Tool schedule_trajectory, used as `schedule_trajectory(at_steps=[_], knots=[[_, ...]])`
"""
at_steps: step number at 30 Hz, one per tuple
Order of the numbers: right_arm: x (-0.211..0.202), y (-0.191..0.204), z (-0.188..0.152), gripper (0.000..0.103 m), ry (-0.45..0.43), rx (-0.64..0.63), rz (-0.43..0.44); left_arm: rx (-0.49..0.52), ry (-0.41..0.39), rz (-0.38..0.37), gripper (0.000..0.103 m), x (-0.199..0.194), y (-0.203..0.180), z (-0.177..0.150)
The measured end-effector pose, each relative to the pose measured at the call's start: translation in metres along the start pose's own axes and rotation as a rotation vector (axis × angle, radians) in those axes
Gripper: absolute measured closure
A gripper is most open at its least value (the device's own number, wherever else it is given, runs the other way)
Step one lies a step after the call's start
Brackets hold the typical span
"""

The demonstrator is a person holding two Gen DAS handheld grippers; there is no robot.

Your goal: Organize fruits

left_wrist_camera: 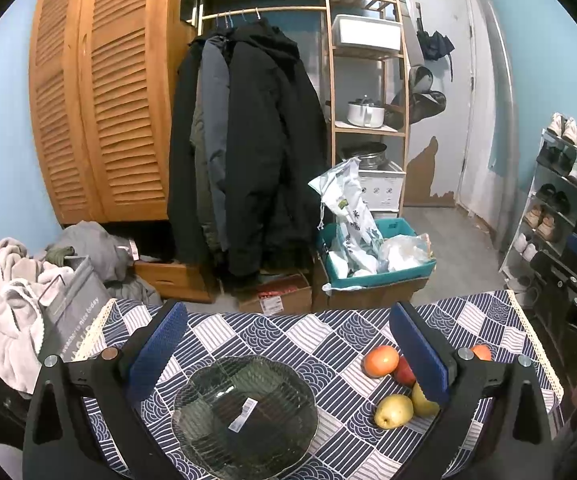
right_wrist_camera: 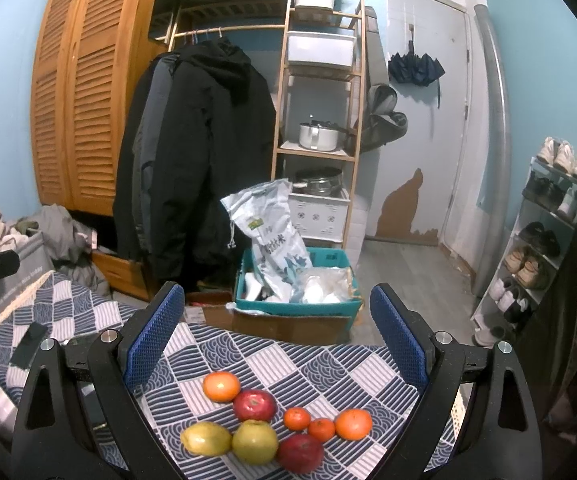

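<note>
A dark glass plate [left_wrist_camera: 244,416] with a white label lies on the patterned tablecloth [left_wrist_camera: 288,332], between the fingers of my open left gripper [left_wrist_camera: 288,356]. To its right sit an orange [left_wrist_camera: 381,361], a red apple [left_wrist_camera: 403,372] and two yellow pears [left_wrist_camera: 393,411]. In the right wrist view my right gripper [right_wrist_camera: 276,348] hangs open above the fruit pile: an orange [right_wrist_camera: 221,386], two red apples [right_wrist_camera: 255,405], two yellow pears [right_wrist_camera: 206,438], two small tangerines [right_wrist_camera: 297,418] and another orange [right_wrist_camera: 353,424]. Neither gripper holds anything.
Beyond the table's far edge stand a teal crate [right_wrist_camera: 296,304] with bags on a cardboard box, hanging dark coats [left_wrist_camera: 244,152], a wooden wardrobe [left_wrist_camera: 100,96] and a shelf unit [left_wrist_camera: 368,92]. A shoe rack [right_wrist_camera: 536,248] lines the right wall. Laundry [left_wrist_camera: 12,280] piles at left.
</note>
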State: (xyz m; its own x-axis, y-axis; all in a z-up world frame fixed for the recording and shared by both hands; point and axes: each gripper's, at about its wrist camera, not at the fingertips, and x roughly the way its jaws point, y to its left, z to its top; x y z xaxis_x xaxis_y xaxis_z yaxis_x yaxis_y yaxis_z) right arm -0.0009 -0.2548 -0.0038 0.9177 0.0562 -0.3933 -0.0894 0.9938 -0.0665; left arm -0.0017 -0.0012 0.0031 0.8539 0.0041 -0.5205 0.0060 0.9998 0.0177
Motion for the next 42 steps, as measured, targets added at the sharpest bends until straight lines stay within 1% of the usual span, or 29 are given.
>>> schedule_trajectory(at_steps=[42], knots=[[0.0,-0.0005,-0.0008,0.01,0.005,-0.003,0.0,-0.003,0.009,-0.013,0.001,0.0021,-0.0004,-0.0035]])
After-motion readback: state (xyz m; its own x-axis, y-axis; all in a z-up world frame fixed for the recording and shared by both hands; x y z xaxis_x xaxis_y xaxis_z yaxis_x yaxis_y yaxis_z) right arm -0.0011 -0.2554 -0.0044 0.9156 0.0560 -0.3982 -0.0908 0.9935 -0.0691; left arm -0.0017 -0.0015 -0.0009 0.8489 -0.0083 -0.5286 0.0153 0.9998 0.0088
